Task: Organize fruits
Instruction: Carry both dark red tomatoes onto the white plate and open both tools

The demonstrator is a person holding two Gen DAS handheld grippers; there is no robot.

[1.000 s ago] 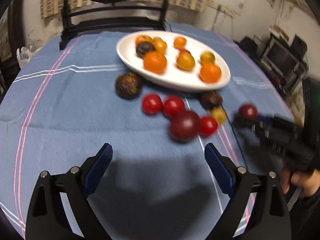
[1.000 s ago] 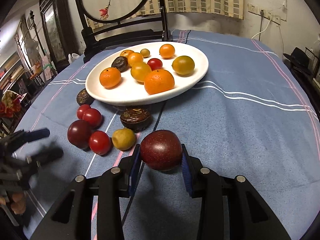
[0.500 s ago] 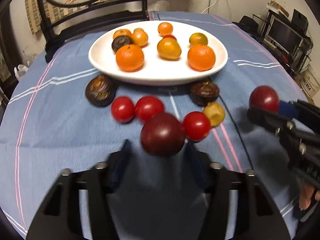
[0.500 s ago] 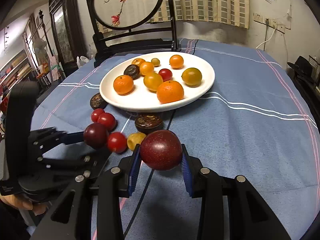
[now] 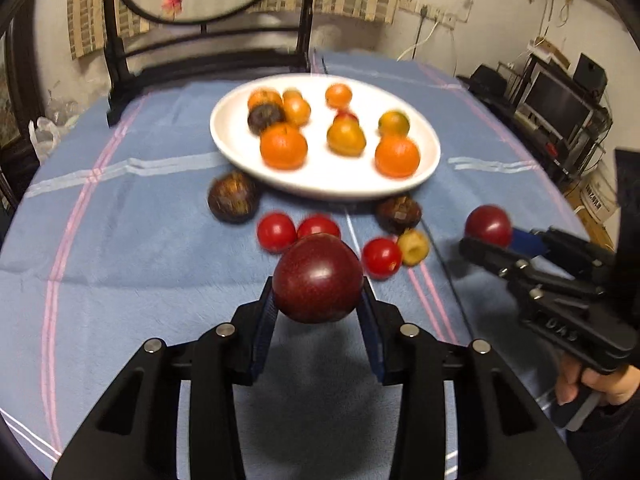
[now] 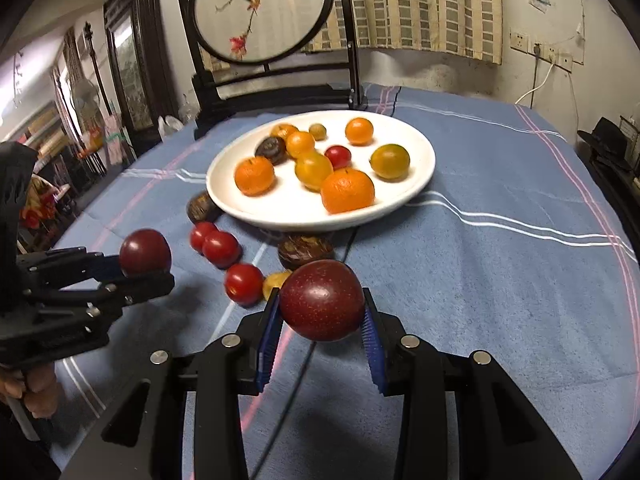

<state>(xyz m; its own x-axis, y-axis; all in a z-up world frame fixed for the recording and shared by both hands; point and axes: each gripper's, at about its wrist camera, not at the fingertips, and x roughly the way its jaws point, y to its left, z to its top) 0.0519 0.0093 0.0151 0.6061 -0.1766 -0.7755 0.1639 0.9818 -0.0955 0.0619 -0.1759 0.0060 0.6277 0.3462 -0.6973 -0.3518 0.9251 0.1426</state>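
On cloth (image 5: 120,240): three red tomatoes (image 5: 276,232).

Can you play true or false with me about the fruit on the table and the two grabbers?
1. Each hand-held gripper, left and right, holds a dark red plum. True.
2. The white plate is empty. False: oranges and other fruit lie on it.
3. Three red tomatoes lie on the blue cloth. True.
4. The left plum rests on the plate. False: it is lifted between the pads.
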